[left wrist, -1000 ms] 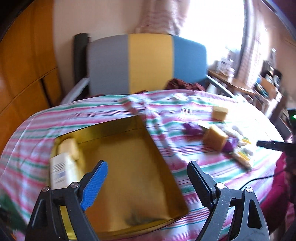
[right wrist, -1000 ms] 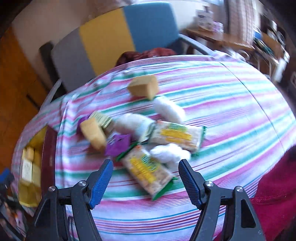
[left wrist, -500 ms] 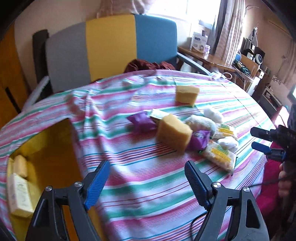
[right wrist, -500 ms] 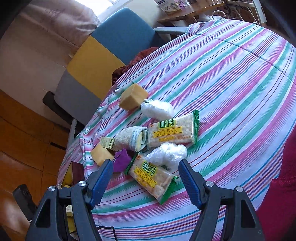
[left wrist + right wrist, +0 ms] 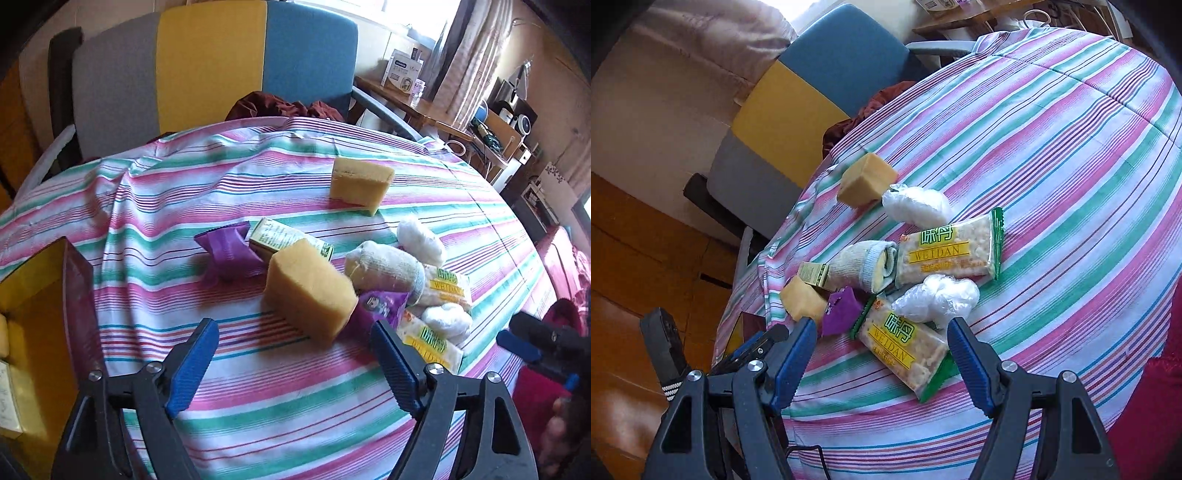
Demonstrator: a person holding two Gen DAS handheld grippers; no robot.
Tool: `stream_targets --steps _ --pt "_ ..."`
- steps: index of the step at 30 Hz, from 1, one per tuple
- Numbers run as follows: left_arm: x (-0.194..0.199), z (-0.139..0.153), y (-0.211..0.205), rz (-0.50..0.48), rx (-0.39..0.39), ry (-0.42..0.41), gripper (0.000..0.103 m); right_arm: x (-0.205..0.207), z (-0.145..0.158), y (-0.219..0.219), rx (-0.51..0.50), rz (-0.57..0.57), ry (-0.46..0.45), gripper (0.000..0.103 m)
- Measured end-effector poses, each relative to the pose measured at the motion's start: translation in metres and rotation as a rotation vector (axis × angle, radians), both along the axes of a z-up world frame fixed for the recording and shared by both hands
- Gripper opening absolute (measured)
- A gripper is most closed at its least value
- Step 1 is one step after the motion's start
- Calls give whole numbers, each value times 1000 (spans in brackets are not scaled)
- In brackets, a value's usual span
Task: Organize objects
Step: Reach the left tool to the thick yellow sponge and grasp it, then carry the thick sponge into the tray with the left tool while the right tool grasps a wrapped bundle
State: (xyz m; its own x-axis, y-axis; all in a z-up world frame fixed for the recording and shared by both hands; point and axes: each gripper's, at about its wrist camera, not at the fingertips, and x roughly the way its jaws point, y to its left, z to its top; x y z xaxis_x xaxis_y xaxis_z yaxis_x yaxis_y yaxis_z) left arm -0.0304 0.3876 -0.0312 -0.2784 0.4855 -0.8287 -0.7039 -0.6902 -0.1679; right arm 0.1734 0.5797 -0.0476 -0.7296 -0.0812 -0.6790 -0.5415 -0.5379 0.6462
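A pile of objects lies on the striped tablecloth [image 5: 166, 192]. My left gripper [image 5: 291, 363] is open and empty, just in front of a yellow sponge block [image 5: 310, 291]. Behind the block are a purple packet [image 5: 227, 251], a small green box [image 5: 284, 240], a rolled sock [image 5: 384, 269] and a second sponge [image 5: 360, 182]. My right gripper [image 5: 881, 360] is open and empty, straddling a WEIDAN snack packet [image 5: 905, 350]. A second WEIDAN packet [image 5: 949, 251], two white plastic-wrapped bundles [image 5: 936, 297] and the sock [image 5: 864, 264] lie beyond it.
A gold-lined open box [image 5: 26, 332] with pale packets inside sits at the table's left edge. A grey, yellow and blue chair [image 5: 207, 70] stands behind the table. The right gripper's fingertips [image 5: 517, 345] show at the right in the left wrist view.
My left gripper has swung right from over the gold box to the pile of objects. My right gripper has moved closer to the near snack packet.
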Motion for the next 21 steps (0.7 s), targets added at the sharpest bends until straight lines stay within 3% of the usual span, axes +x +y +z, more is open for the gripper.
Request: stream_targets --steps 8,10,11,12,15,21 --pt "-29 -17 31 75 -23 -43 88 -1 -1 0 -7 5 -13 74" --pt "-34 -26 34 81 -32 -69 78 -1 -2 0 -8 6 -18 74" --pt "-35 -29 34 61 -15 -101 63 -1 -2 0 -9 8 -20 74" --pt "-34 -31 33 36 8 -130 55 -2 -2 0 -10 9 -22 74" --pt "-25 -28 24 10 24 -110 48 -4 -3 -1 -4 17 -37 74" --pt "-11 -13 -6 -12 57 -90 46 -5 -3 -3 10 19 -66 74"
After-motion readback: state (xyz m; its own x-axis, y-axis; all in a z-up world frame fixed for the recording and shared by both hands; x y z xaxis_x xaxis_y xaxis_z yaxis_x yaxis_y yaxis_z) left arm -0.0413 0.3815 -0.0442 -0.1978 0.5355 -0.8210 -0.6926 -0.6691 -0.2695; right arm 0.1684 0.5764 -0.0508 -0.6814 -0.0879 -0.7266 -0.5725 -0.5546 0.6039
